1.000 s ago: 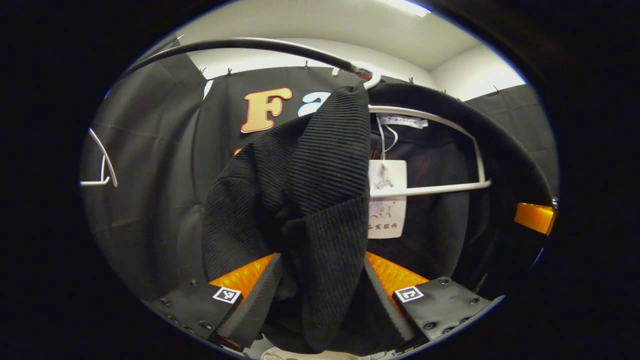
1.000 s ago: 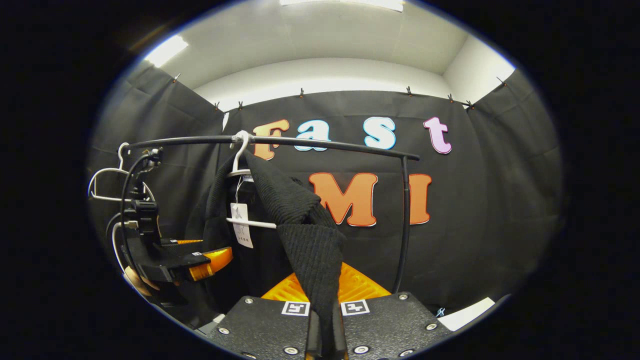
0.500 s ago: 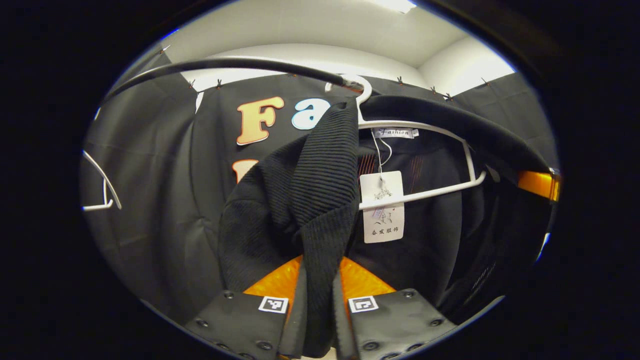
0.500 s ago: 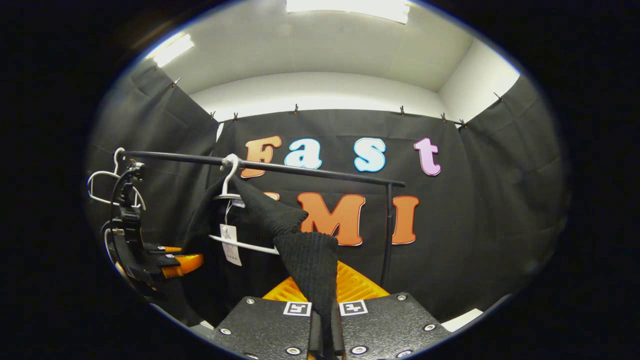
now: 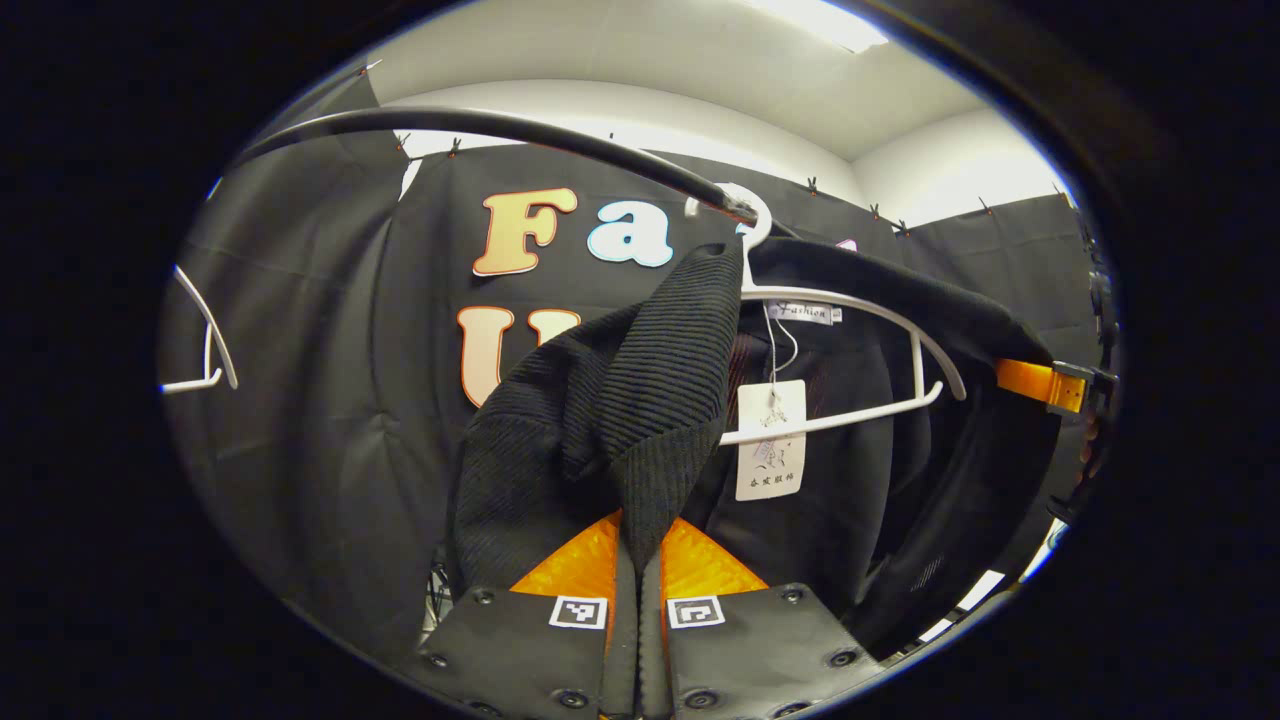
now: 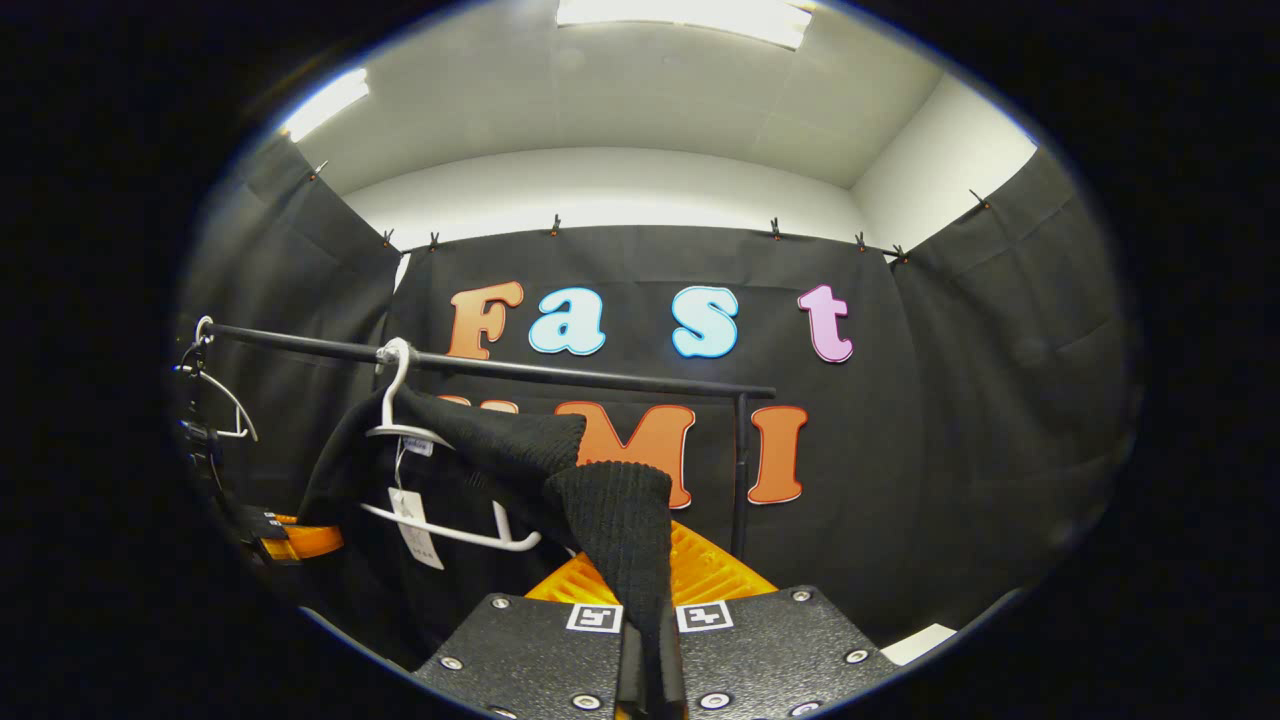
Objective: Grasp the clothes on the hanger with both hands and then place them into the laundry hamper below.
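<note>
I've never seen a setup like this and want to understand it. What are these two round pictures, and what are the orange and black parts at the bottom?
Each picture comes from a fisheye camera riding on hand-held tongs; a person holds one in each hand. The left gripper view looks along the left tongs, whose fingers are closed on a fold of a black sweater. The right gripper view looks along the right tongs, closed on another part of that sweater. The sweater hangs on a white hanger hooked over a black rail. A paper tag dangles from its collar. A spare hanger hangs farther along.
</note>
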A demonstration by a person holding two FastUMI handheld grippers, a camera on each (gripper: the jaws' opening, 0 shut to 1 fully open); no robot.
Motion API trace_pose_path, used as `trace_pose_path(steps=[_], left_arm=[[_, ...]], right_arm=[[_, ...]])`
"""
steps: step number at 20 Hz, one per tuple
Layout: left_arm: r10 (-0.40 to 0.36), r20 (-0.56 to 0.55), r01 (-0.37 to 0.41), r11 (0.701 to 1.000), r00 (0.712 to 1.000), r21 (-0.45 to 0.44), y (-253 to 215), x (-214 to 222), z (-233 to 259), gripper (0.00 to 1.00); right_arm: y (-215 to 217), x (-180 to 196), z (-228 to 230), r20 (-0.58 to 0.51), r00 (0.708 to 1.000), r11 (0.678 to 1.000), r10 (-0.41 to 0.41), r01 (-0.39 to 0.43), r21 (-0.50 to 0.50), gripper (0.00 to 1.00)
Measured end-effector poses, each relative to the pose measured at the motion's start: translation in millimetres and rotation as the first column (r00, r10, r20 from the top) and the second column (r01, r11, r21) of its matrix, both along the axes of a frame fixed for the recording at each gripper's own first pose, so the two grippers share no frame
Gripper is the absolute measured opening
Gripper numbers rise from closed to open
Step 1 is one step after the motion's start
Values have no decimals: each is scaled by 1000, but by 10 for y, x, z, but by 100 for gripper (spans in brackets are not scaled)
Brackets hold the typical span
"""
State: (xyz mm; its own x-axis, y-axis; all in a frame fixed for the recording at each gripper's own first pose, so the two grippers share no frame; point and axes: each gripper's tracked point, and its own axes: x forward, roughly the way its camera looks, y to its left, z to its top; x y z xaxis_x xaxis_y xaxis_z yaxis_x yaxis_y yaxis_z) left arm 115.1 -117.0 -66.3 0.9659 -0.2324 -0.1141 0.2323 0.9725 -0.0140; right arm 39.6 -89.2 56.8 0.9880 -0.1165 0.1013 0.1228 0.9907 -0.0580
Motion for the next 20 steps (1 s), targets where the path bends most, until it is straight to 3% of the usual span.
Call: trace_pose_path(steps=[3,7,14,20], left_arm=[[14,30,-14,1000,999,11,97,43,121,5],[30,62,-30,999,998,12,206,59,281,8],[45,79,-45,999,996,-4,392,45,413,8],[83,114,-83,997,990,-5,461,36,548,8]], right_arm=[[-132,133,65,-3,1000,999,-29,29,-25,5],[-265,428,-85,-25,1000,1000,-18,18,1,6],[-326,829,-933,-98,992,982,82,-64,178,5],[-89,916,-1539,-137,984,978,116,-89,188,6]])
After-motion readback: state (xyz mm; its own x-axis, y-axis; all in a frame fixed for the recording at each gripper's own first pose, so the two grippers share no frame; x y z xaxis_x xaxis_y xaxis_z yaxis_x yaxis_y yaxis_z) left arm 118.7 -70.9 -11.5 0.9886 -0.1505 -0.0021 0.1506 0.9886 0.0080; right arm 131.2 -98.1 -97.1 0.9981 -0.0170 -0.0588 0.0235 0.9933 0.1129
